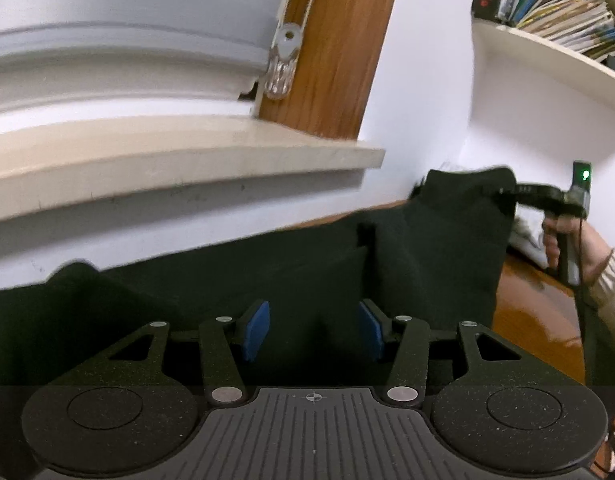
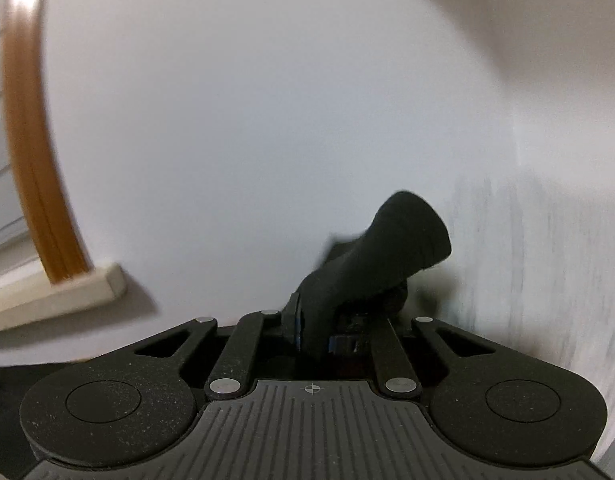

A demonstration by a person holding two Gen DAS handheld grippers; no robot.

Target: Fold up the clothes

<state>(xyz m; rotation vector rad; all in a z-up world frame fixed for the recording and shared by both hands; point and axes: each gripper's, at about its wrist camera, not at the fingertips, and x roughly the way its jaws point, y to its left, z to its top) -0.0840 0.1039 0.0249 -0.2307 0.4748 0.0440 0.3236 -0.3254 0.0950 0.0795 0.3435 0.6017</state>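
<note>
A dark green garment (image 1: 267,276) lies spread across the wooden table in the left wrist view. My left gripper (image 1: 313,330) is open just above it, blue pads (image 1: 256,330) apart, holding nothing. My right gripper (image 1: 507,194) appears at the right of that view, pinching the garment's far corner and lifting it. In the right wrist view the right gripper (image 2: 313,330) is shut on a bunched fold of the dark garment (image 2: 391,248), which sticks up past the fingertips toward the white wall.
A beige window sill (image 1: 187,156) and wooden window frame (image 1: 339,40) are ahead. White shelves with books (image 1: 567,20) stand upper right. The brown table (image 1: 535,320) shows at right with white cloth (image 1: 523,236) on it.
</note>
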